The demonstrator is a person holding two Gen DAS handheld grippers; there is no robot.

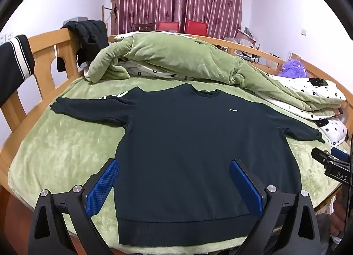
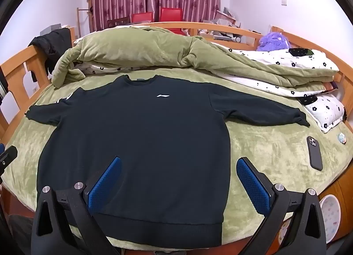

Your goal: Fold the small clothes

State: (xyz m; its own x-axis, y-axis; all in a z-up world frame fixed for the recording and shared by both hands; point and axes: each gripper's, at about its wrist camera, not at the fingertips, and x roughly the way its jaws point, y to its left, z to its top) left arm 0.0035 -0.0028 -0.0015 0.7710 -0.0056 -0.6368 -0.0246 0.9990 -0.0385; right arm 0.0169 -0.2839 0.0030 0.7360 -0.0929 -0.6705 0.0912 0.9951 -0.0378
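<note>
One dark sweatshirt (image 1: 187,144) is spread flat in the middle of the green bed (image 1: 55,149), with its two sleeves stretched out toward 9 and 3 o'clock. Two tongs are held above its bottom edge. The left tongs (image 1: 174,186) are opened wide and nothing is held. The right tongs (image 2: 178,185) are opened wide too, and they are empty. One phone (image 2: 314,153) is seen at 3 o'clock. One purple plush toy (image 2: 273,41) is seen at 1 o'clock.
</note>
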